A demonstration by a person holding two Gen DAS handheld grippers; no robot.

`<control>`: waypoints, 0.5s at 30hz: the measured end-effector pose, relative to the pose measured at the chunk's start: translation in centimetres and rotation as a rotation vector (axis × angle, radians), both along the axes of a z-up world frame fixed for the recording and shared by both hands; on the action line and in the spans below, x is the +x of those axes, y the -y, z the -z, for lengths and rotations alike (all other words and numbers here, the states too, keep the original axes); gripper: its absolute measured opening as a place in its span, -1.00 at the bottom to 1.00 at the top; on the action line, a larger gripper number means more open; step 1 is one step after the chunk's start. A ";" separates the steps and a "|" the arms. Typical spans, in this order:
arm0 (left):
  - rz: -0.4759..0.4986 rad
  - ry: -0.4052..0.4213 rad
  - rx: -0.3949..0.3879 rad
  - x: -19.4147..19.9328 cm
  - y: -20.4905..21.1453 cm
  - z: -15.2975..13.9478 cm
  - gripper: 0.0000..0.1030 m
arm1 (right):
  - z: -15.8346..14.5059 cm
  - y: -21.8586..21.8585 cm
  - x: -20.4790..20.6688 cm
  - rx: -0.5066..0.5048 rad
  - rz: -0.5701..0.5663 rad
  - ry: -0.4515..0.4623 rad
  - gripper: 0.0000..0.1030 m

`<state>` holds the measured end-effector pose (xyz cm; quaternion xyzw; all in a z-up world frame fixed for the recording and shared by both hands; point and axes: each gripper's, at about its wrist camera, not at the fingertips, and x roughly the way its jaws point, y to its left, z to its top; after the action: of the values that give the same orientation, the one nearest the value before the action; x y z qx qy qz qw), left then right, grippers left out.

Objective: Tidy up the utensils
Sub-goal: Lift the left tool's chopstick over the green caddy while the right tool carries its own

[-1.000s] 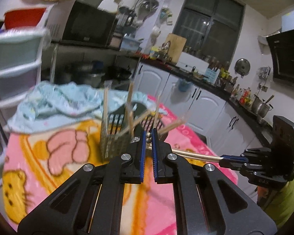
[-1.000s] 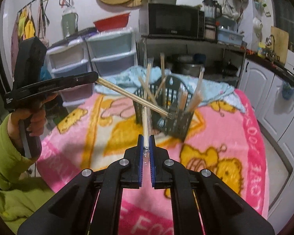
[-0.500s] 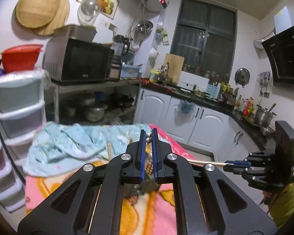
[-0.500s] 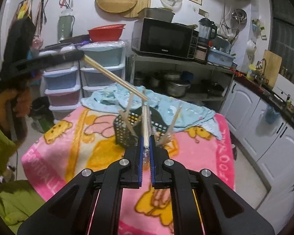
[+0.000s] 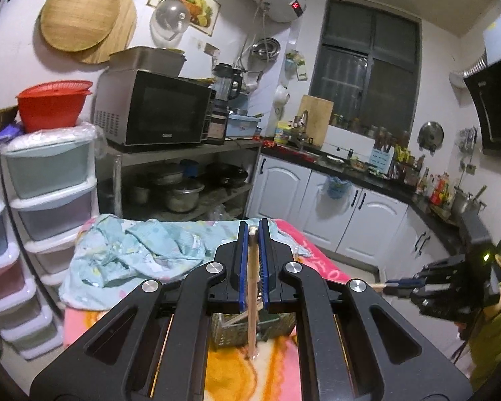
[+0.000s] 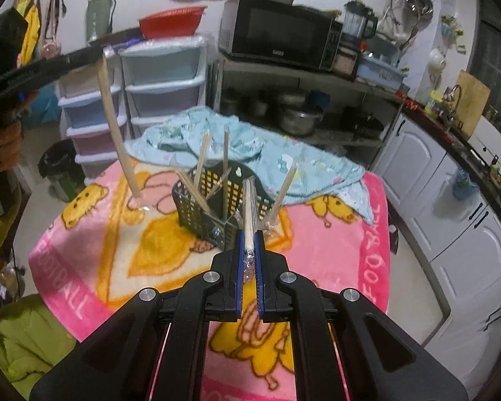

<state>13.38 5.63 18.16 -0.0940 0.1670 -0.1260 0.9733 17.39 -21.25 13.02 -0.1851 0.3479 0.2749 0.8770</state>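
In the left wrist view, the left gripper (image 5: 254,230) sits at centre frame, its jaws clamped on a wooden chopstick (image 5: 251,300) that hangs down toward the dark utensil basket (image 5: 230,332) showing low between the arms. The right gripper (image 5: 392,282) shows at the right edge, pinching the end of another stick. In the right wrist view, the right gripper (image 6: 249,234) at lower centre is closed on a plastic-wrapped chopstick pair (image 6: 249,207) pointing at the basket (image 6: 197,210), which stands mid-frame on the pink blanket (image 6: 317,250) with several sticks leaning inside. At upper left, the left gripper's chopstick (image 6: 117,133) slants down beside the basket.
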 end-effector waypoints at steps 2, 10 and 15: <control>0.001 0.007 -0.010 0.4 0.0 -0.3 -0.94 | 0.2 -0.3 0.7 -0.037 0.002 -0.018 -0.89; 0.000 0.056 -0.023 2.2 0.7 -2.5 -0.94 | 0.6 -1.2 2.9 -0.136 -0.038 -0.104 -0.89; -0.022 0.072 -0.026 4.2 1.1 -3.4 -0.94 | 0.9 -2.0 4.3 -0.203 -0.058 -0.162 -0.89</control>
<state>17.61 4.55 21.55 -0.1041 0.1290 -0.1207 0.9788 21.72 -19.27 12.17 -0.2599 0.4379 0.2775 0.8147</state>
